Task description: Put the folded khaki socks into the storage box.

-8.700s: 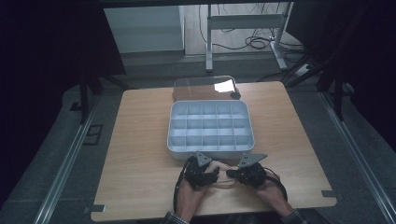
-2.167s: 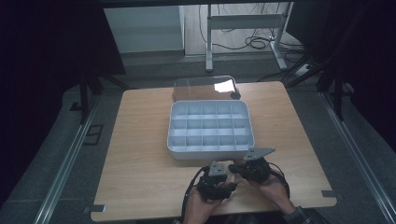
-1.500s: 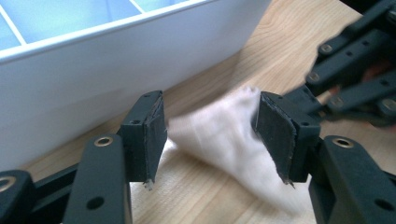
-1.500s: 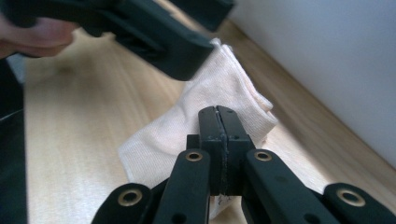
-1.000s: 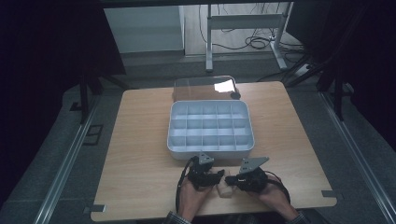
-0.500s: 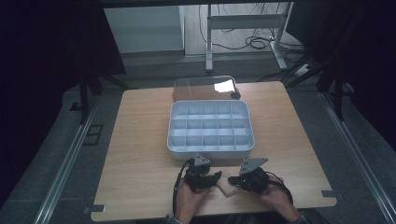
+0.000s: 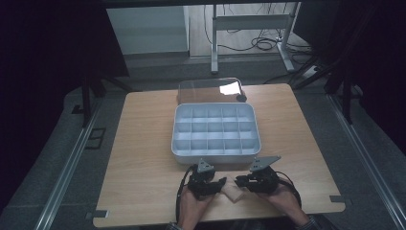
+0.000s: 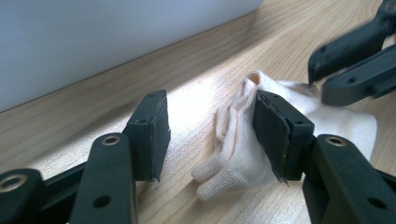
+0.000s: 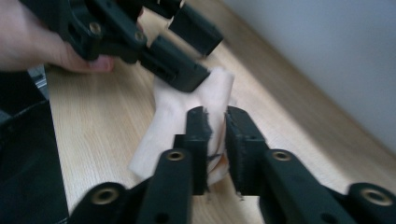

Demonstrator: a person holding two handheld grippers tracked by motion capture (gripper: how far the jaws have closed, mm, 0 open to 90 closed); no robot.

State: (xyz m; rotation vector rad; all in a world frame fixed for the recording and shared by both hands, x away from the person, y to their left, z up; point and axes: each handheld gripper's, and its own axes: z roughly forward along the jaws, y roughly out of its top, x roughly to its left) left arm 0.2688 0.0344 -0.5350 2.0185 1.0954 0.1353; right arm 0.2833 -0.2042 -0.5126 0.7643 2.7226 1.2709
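Glove [image 7: 232, 192], a pale knitted one, lies crumpled on the counter [image 7: 143, 158] near the front edge, at about 6 o'clock from the grey compartment tray [image 7: 215, 132], between the two hand-held tools. At the left, the left tongs [image 7: 221, 183] stand half open around its cuff end: in the left gripper view one pad [image 8: 273, 133] rests against the cloth while the other stands clear over bare wood, so nothing is clamped there. At the right, the right tongs [image 7: 238, 180] are nearly closed with a fold of fabric pinched between them, as the right gripper view [image 9: 215, 140] shows; their jaws have just been easing apart a little, the cloth still between them. My reading is that the glove is being gathered or folded. Next, the left tongs need to close on the cuff so both ends are held before any lift toward the tray.
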